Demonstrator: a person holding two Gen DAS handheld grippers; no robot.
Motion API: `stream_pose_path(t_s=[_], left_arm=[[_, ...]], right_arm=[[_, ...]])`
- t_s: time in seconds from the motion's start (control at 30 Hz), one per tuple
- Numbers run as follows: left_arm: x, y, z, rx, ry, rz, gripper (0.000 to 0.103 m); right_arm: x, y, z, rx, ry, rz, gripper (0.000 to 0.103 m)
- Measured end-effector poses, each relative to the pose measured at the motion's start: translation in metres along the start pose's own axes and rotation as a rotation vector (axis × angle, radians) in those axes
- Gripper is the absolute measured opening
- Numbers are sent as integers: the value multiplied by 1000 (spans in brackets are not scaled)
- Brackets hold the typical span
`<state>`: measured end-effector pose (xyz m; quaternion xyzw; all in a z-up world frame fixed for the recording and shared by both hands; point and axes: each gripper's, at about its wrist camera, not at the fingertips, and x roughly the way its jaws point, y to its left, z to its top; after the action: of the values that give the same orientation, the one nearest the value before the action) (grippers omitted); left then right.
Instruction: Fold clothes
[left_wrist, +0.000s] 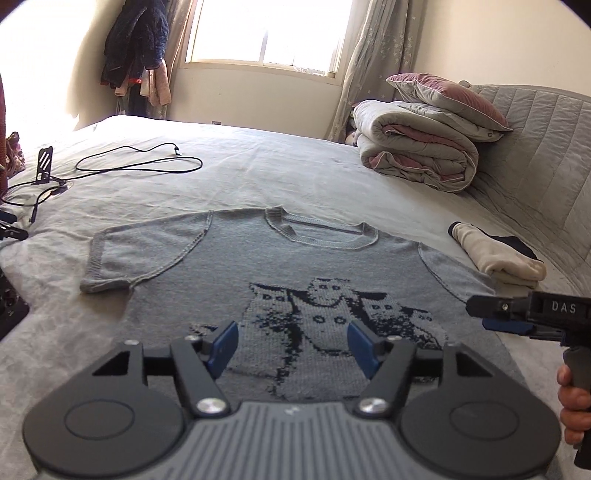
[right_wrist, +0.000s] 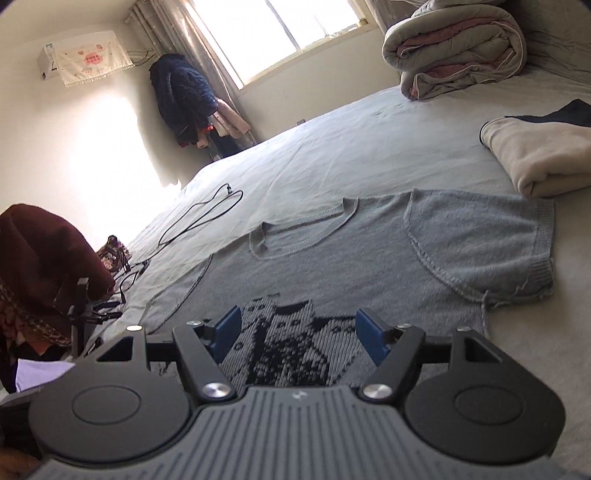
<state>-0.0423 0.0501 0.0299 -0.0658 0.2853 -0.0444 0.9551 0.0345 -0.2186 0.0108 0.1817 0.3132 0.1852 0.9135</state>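
Observation:
A grey short-sleeved knit sweater (left_wrist: 258, 266) with a dark cat pattern lies flat, face up, on the bed; it also shows in the right wrist view (right_wrist: 369, 258). My left gripper (left_wrist: 290, 345) is open and empty, hovering over the sweater's lower middle. My right gripper (right_wrist: 295, 334) is open and empty over the cat pattern near the hem. The right gripper also shows in the left wrist view (left_wrist: 495, 314) at the sweater's right side, below the right sleeve; there I cannot see how wide it stands.
A folded cream garment (left_wrist: 495, 258) lies right of the sweater, also in the right wrist view (right_wrist: 543, 155). A rolled duvet with a pillow (left_wrist: 417, 147) sits at the bed's far right. A black cable (left_wrist: 140, 162) and a stand (left_wrist: 44, 166) lie far left.

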Motion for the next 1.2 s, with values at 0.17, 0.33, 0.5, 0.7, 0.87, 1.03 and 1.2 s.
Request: stream_pose_path(t_s=[0.17,0.33,0.5,0.7,0.87,1.03,1.2], left_arm=[[-13,28,-14,42,3,72,71],[-12,63,-28,-24,21,140,73],[-6,93,-57,-136,-6,134,73],[7,85,-48,-155,40,154,72],[11,92,-35,-203,86,185,71],[12,115,-27,-294,100,222,70],[7,126,-25,-344,109,201,70]], right_arm=[[-9,8,-28,-77,82,-91,72],[-28,-4,-49,-40,74,-156,74],[-41,-27,-56,114,36,-172,75],[-52,-34,-49,190,0,-209,75],[-51,-36,-48,226,-7,-228,76],[-45,-40,-43,237,-8,-259,76],[-45,-56,-40,357,-14,-262,77]])
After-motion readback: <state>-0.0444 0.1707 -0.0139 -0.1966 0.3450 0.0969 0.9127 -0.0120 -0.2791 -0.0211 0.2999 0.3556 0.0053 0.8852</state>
